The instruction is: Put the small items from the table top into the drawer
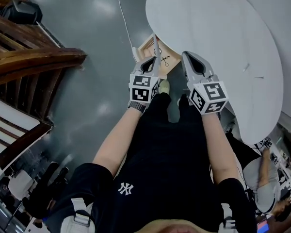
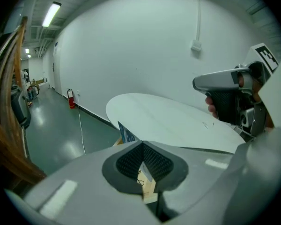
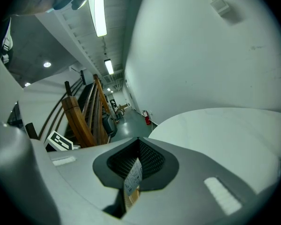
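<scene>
We are finding the left gripper (image 2: 143,144) closed: its two jaws are pressing together at the tips, the dark ribbed pads (image 2: 155,162) are meeting in a point, and nothing is sitting between them. Only a thin slit is showing under that point, with pale wood behind it. The right gripper (image 3: 138,142) is closed in the same way, tips touching. Through its slit a strip of white label (image 3: 133,174) with fine print is showing, but the print is too small for reading, and we cannot tell if the strip is touching the jaws or lying behind them. In the head view both grippers are hanging side by side, a little apart, over the person's black clothing (image 1: 160,149), and each is carrying a cube (image 1: 140,88) with black and white square markers. Their tips are pointing toward a light wooden drawer (image 1: 146,46), which is standing open at the edge of the white oval table top (image 1: 208,23). Inside the drawer a thin black thing like bent wire (image 1: 162,59) is lying. Two small items (image 1: 246,68) are lying on the table top, well apart from the drawer, too tiny to name. A card with blue print (image 2: 127,135) is standing beside the drawer, not readable. On the clothing a white interlocked NY emblem (image 1: 125,188) is showing.
</scene>
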Action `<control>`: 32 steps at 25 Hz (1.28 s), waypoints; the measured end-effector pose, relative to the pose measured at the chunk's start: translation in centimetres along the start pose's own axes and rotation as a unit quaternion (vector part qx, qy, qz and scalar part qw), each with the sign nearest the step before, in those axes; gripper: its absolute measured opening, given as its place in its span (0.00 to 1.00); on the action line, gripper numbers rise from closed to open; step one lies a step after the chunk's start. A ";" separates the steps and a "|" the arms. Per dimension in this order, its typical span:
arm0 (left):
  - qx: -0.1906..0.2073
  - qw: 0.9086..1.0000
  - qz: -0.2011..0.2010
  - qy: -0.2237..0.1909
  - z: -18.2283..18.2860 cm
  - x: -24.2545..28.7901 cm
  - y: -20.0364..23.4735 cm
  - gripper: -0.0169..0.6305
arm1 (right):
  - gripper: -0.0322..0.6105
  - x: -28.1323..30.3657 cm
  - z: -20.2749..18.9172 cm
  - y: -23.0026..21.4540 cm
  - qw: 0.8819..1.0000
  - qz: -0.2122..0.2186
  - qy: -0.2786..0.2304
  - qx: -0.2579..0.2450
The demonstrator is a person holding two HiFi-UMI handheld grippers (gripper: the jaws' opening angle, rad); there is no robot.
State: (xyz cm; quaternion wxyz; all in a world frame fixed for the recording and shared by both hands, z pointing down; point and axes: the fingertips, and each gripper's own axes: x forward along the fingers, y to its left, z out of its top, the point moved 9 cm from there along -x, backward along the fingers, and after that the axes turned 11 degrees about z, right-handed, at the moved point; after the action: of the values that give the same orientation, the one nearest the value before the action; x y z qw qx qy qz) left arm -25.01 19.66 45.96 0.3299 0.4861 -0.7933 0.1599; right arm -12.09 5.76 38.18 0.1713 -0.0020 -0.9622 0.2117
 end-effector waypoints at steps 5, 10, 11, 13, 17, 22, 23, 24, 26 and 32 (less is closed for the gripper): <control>-0.004 1.000 0.005 0.022 -1.8 1.6 0.3 0.03 | 0.09 0.6 -1.3 -0.7 1.000 -0.003 0.010 0.011; -0.001 0.999 0.011 0.042 -3.3 3.7 0.7 0.03 | 0.09 1.1 -2.2 -1.2 1.000 -0.003 0.015 0.016; 0.000 0.999 0.013 0.046 -3.6 4.0 0.8 0.03 | 0.09 1.1 -2.3 -1.4 1.000 -0.004 0.015 0.017; 0.002 0.999 0.012 0.053 -4.1 4.8 0.7 0.03 | 0.09 1.0 -2.5 -1.8 1.000 -0.009 0.015 0.018; 0.010 0.998 -0.003 0.057 -4.3 6.3 -0.3 0.09 | 0.09 0.8 -2.8 -2.8 0.999 -0.021 0.014 0.020; 0.030 0.998 -0.027 0.049 -3.2 6.9 -2.5 0.11 | 0.09 -0.7 -2.7 -3.8 0.999 -0.040 0.005 0.026; 0.035 0.998 -0.033 0.045 -2.8 7.0 -2.9 0.11 | 0.09 -1.0 -2.7 -3.9 0.999 -0.046 0.000 0.027; 0.041 0.998 -0.038 0.041 -2.4 7.0 -3.3 0.11 | 0.09 -1.3 -2.6 -4.0 0.998 -0.052 -0.004 0.028; 0.051 0.997 -0.046 0.035 -1.6 6.8 -4.1 0.09 | 0.09 -2.0 -2.3 -4.1 0.998 -0.060 -0.011 0.030; 0.066 0.995 -0.067 0.016 1.0 5.8 -6.3 0.08 | 0.09 -4.3 -1.6 -4.3 0.996 -0.081 -0.026 0.036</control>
State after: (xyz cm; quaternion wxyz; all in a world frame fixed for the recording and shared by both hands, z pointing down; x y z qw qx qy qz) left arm -21.65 12.16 48.74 0.3199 0.5562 -0.7411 0.1977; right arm -7.23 2.20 39.88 0.1627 0.0874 -0.9551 0.2319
